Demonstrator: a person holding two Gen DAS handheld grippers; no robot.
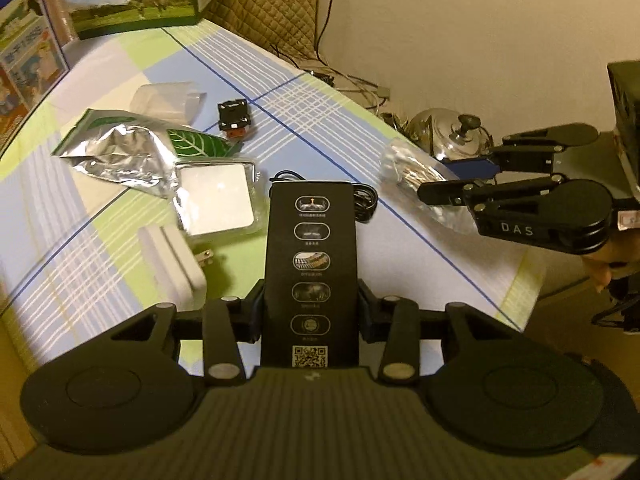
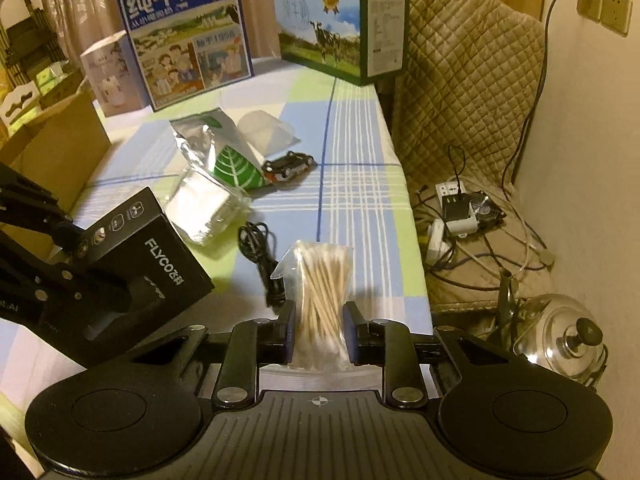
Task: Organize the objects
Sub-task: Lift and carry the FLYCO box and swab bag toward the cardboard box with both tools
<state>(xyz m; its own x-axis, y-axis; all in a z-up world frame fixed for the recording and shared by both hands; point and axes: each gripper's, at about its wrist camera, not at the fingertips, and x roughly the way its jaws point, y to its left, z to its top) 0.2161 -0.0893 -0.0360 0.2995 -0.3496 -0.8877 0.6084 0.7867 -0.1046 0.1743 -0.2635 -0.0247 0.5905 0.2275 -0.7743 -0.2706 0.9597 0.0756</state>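
My left gripper (image 1: 311, 308) is shut on a black FLYCO box (image 1: 311, 256), held above the checked tablecloth; the box also shows in the right wrist view (image 2: 160, 256). My right gripper (image 2: 319, 334) is shut on a clear bag of cotton swabs (image 2: 322, 288), which also shows at the right of the left wrist view (image 1: 416, 176). On the cloth lie a foil pouch with a green leaf (image 1: 120, 152), a clear pack with a white square (image 1: 218, 200), a white plug adapter (image 1: 172, 264), a black cable (image 2: 256, 248) and a toy car (image 2: 289, 166).
Two milk cartons (image 2: 188, 36) (image 2: 340, 28) and a small box (image 2: 110, 76) stand at the table's far end. A cardboard box (image 2: 52, 148) sits left. A quilted chair (image 2: 468, 92), power strips with cables (image 2: 456, 208) and a steel kettle (image 2: 560, 336) are right of the table.
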